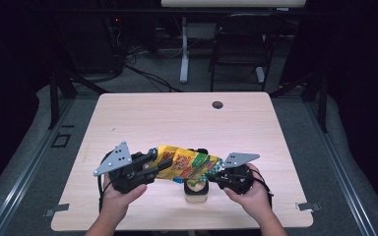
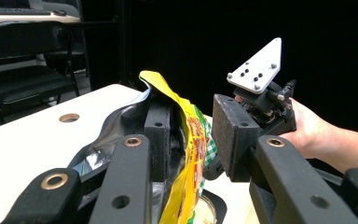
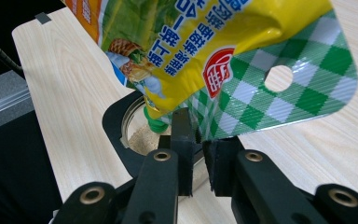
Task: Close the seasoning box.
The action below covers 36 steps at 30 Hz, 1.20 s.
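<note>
The yellow-and-green foil snack bag point(image 3: 205, 51) runs off the right gripper view's top edge and hides much of the black-rimmed jar point(image 3: 121, 126) beneath it. In the high view, that bag covers the jar's mouth, and its print is too small to read.

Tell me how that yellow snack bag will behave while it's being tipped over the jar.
The snack bag is probably floppy: it sags and creases between the grippers. Its glossy foil looks slippery. The open jar beneath might tip if nudged.

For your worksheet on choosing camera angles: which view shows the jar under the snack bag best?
The right gripper view: the jar shows its open mouth and pale contents below the snack bag. In the high view it is small, half hidden beneath the bag. The left gripper view catches just a sliver of its rim.
</note>
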Tool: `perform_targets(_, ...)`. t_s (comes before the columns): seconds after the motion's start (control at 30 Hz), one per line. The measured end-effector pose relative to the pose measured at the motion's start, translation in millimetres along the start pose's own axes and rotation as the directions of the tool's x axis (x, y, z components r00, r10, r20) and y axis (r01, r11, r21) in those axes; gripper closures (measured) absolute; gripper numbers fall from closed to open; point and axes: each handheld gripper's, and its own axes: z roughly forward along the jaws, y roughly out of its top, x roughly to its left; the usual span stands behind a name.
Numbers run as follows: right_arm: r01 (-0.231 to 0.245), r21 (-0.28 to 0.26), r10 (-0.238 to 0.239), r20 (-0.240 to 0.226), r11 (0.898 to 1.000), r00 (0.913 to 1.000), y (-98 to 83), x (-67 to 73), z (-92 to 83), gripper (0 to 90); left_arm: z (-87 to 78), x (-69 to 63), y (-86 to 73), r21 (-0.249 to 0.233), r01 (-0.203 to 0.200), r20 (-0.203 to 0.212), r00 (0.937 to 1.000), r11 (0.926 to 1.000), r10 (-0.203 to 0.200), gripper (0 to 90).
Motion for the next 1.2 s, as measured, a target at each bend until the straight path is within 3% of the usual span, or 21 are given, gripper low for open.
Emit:
perform_targets(0.5, -0.007, -0.022, 0.007, 0.017, 1.0, 0.9998, 0.7, -2.2, -6.4, 82.8, -0.3, 0.3, -1.4, 0.005, 0.002, -0.003, 1.0, 1.0, -0.002, 68.4)
perform_targets(1.2, -0.006, -0.049, 0.006, 0.001, 0.999, 1.0, 2.2, 1.2, -5.2, 81.7, -9.7, 7.2, -11.7, 0.006, 0.018, -0.025, 0.9995, 0.9998, -0.018, 68.2)
